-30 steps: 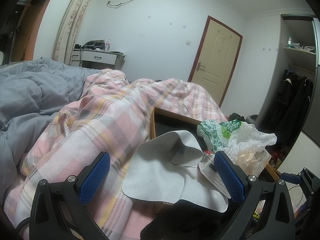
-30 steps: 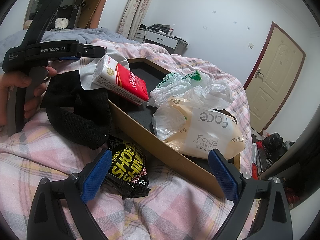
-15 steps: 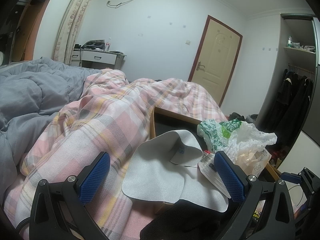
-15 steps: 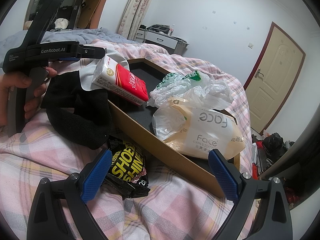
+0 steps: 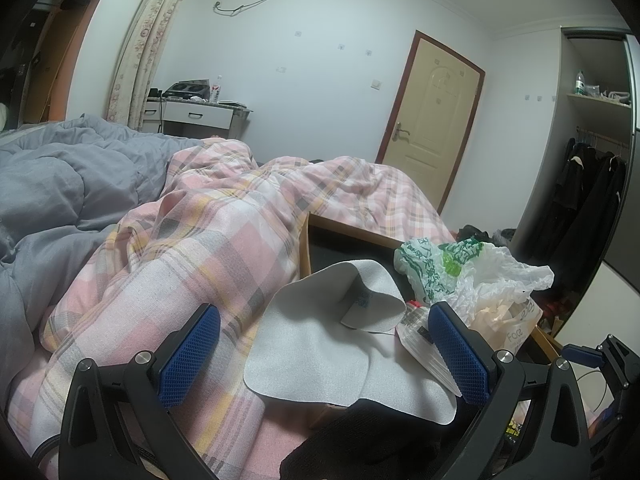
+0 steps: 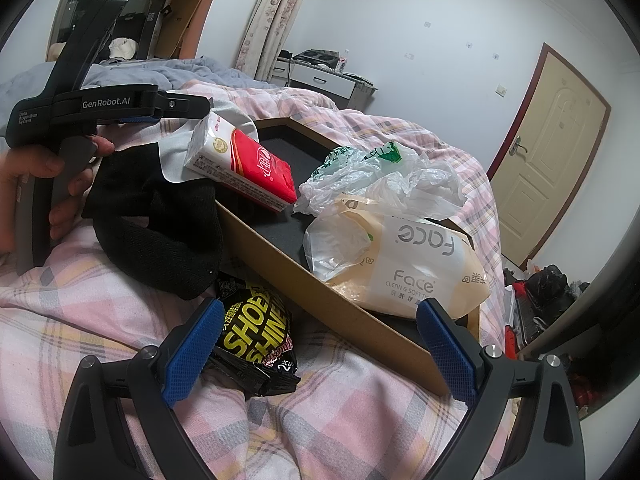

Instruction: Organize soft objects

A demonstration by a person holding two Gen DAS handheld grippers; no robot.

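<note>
A shallow cardboard box (image 6: 320,296) with a black lining lies on the pink plaid bed. In it are a red and white tissue pack (image 6: 244,164), a crumpled green-printed plastic bag (image 6: 380,176) and a "Face" tissue bag (image 6: 416,268). A grey cloth (image 5: 320,352) drapes over the box's near corner. A black sock (image 6: 160,224) lies beside the box. A black "Shoe Shine" packet (image 6: 256,340) lies just ahead of my right gripper (image 6: 316,356), which is open and empty. My left gripper (image 5: 324,360) is open and empty above the grey cloth.
A grey duvet (image 5: 52,188) covers the bed's left side. A white desk (image 5: 196,114) stands at the far wall, beside a closed door (image 5: 432,128). A wardrobe with dark clothes (image 5: 584,208) is on the right. Clutter lies on the floor (image 6: 548,292) past the bed.
</note>
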